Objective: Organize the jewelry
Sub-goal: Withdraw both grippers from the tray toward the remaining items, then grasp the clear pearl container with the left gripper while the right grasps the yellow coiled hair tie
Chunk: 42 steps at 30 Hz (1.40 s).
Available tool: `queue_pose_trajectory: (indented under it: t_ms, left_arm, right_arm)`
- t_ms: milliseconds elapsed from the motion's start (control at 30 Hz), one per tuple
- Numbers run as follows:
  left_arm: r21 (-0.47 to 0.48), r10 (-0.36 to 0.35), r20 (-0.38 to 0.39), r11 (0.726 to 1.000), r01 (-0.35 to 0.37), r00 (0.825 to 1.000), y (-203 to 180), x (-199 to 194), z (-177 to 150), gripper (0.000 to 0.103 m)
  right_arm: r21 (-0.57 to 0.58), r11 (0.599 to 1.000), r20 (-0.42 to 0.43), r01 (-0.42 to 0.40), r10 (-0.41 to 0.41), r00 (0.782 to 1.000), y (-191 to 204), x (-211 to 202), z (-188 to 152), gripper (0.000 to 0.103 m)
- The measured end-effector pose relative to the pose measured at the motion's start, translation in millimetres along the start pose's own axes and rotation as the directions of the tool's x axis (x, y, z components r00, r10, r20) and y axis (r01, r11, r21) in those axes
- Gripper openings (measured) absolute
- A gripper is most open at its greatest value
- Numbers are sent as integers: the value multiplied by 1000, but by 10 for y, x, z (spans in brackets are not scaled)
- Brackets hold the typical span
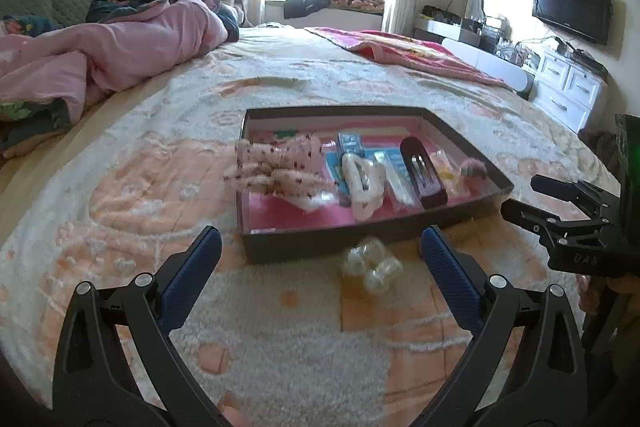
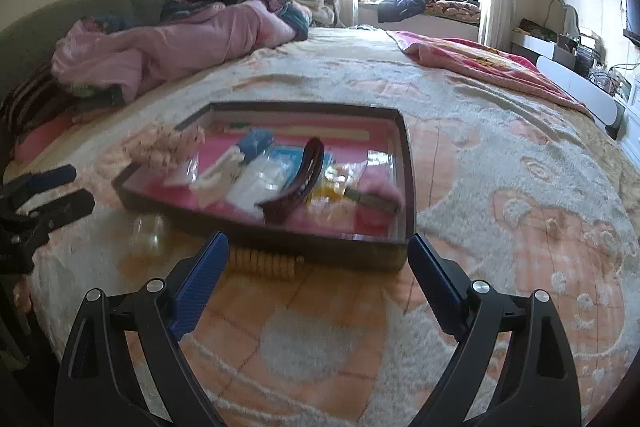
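Observation:
A dark shallow box with a pink floor lies on the bed and holds a pink dotted scrunchie, a white clip, a dark brown hair clip and small packets. It also shows in the right wrist view. A clear beaded bracelet lies on the blanket just in front of the box; it shows blurred in the right wrist view. A beige comb-like piece lies against the box front. My left gripper is open and empty before the bracelet. My right gripper is open and empty at the box front.
The bed is covered by a cream and orange patterned blanket. A pink quilt heap lies at the far left, a pink towel at the far right. A white dresser and TV stand right of the bed.

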<state>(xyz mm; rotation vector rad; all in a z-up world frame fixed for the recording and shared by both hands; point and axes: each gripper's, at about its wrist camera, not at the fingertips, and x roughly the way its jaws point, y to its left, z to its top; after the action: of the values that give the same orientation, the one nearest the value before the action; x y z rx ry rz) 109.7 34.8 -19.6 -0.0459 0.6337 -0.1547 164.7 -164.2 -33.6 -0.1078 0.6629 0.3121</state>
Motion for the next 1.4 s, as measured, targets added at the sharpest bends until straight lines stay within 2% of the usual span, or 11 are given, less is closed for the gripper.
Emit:
queue_pose_trajectory:
  t_ms: [267, 400, 767, 833, 900, 967, 1033, 1133, 1400]
  left_arm:
    - [18, -19, -62, 1000, 20, 998, -8, 55, -163, 91]
    - [18, -54, -82, 998, 55, 995, -41, 136, -212, 91]
    - [-1, -102, -150, 995, 103, 983, -110, 558, -184, 90]
    - [-15, -120, -156, 993, 119, 980, -112, 596, -172, 85]
    - [-6, -123, -165, 992, 124, 979, -127, 623, -182, 73]
    - [-5, -133, -180, 991, 135, 975, -133, 655, -193, 49]
    - [-6, -158, -189, 987, 160, 969, -144, 661, -195, 39]
    - [20, -142, -188, 989, 148, 972, -169, 638, -190, 39]
    - [-19, -140, -161, 990, 139, 977, -15, 463, -155, 39]
  right_arm:
    - [-9, 1000, -46, -12, 11, 999, 61, -1, -176, 88]
    - [-28, 999, -57, -22, 20, 998, 114, 35, -211, 88]
    - [-24, 999, -112, -42, 40, 993, 113, 232, -244, 88]
    - [-20, 998, -119, -53, 50, 992, 115, 256, -244, 88]
    - [-20, 998, -126, -63, 60, 990, 134, 276, -243, 88]
    - [-17, 996, -132, -86, 83, 988, 163, 289, -242, 88]
    - [-4, 994, -135, -113, 111, 985, 187, 298, -231, 88]
    - [10, 992, -135, -128, 128, 983, 236, 337, -178, 93]
    - [-1, 996, -186, -91, 89, 979, 402, 562, -69, 92]
